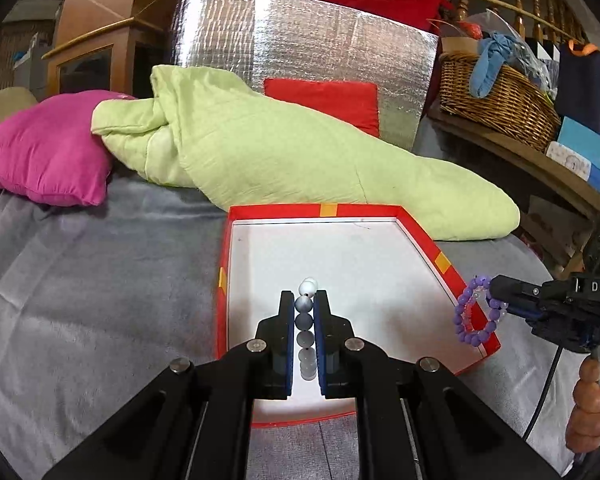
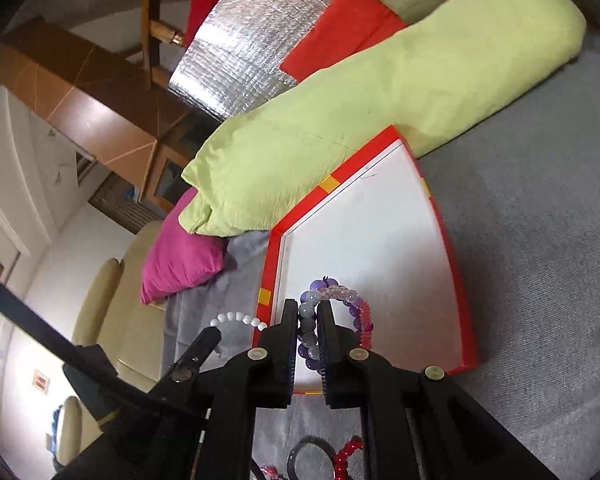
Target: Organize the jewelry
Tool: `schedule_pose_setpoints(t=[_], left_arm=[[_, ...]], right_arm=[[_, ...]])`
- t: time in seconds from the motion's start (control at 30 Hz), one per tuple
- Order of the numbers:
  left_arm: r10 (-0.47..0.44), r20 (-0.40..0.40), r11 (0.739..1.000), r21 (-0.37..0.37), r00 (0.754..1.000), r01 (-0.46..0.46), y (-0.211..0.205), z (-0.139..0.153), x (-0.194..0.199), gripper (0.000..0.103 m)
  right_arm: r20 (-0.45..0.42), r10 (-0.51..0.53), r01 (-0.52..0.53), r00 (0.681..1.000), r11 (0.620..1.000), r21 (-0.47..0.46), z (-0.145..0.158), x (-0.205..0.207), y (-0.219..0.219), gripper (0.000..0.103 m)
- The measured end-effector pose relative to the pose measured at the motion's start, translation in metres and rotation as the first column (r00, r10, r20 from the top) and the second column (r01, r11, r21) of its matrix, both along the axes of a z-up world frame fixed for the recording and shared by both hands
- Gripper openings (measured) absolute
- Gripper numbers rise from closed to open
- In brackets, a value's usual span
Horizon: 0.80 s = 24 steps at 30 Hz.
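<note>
Above the shallow red cardboard box (image 1: 440, 258), left claw (image 1: 304, 296) grips a white-grey beaded bracelet (image 1: 305, 322), right claw (image 2: 308, 308) a purple beaded bracelet (image 2: 356, 312); next, lowering and releasing inside.

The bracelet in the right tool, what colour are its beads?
Mostly purple beads, with some clear and pinkish ones; the right wrist view shows it best.

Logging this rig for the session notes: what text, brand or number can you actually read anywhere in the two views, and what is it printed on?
"DAS": white letters on the black body of the right tool, cut off by the picture edge, so likely part of a longer word.
White lettering on the blue box at the far right: too small and cropped to read.
Red box, white bead bracelet, purple bracelet: no text visible.
</note>
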<state>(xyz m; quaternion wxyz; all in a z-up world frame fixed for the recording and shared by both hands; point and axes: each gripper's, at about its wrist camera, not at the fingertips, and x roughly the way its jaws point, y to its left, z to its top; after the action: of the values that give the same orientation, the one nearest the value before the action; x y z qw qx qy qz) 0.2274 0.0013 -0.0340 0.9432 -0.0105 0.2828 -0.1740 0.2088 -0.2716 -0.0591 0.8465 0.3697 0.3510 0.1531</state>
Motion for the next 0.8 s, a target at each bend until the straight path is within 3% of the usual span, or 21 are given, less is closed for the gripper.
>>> schedule_pose_setpoints(t=[0.2, 0.37, 0.47, 0.63, 0.8], left_arm=[[-0.024, 0.042, 0.999, 0.034, 0.999, 0.022, -0.009, 0.006, -0.010, 0.010], [0.002, 0.042, 0.999, 0.032, 0.999, -0.003, 0.001, 0.009, -0.014, 0.010], [0.004, 0.048, 1.000, 0.026, 0.999, -0.005, 0.004, 0.011, -0.017, 0.010], [-0.022, 0.050, 0.999, 0.030, 0.999, 0.020, -0.003, 0.011, -0.024, 0.010], [-0.042, 0.049, 0.998, 0.050, 0.998, 0.039, -0.008, 0.009, -0.026, 0.010]], right_arm=[[-0.034, 0.034, -0.034, 0.999, 0.999, -0.012, 0.004, -0.012, -0.005, 0.011], [-0.126, 0.032, -0.058, 0.991, 0.976, -0.208, 0.007, -0.042, -0.005, 0.011], [-0.179, 0.010, -0.060, 0.984, 0.959, -0.278, -0.001, -0.051, -0.010, 0.011], [-0.265, 0.019, -0.090, 0.964, 0.962, -0.258, -0.018, -0.050, -0.015, 0.014], [-0.273, 0.052, -0.123, 0.961, 0.960, -0.251, -0.023, -0.044, -0.005, 0.013]])
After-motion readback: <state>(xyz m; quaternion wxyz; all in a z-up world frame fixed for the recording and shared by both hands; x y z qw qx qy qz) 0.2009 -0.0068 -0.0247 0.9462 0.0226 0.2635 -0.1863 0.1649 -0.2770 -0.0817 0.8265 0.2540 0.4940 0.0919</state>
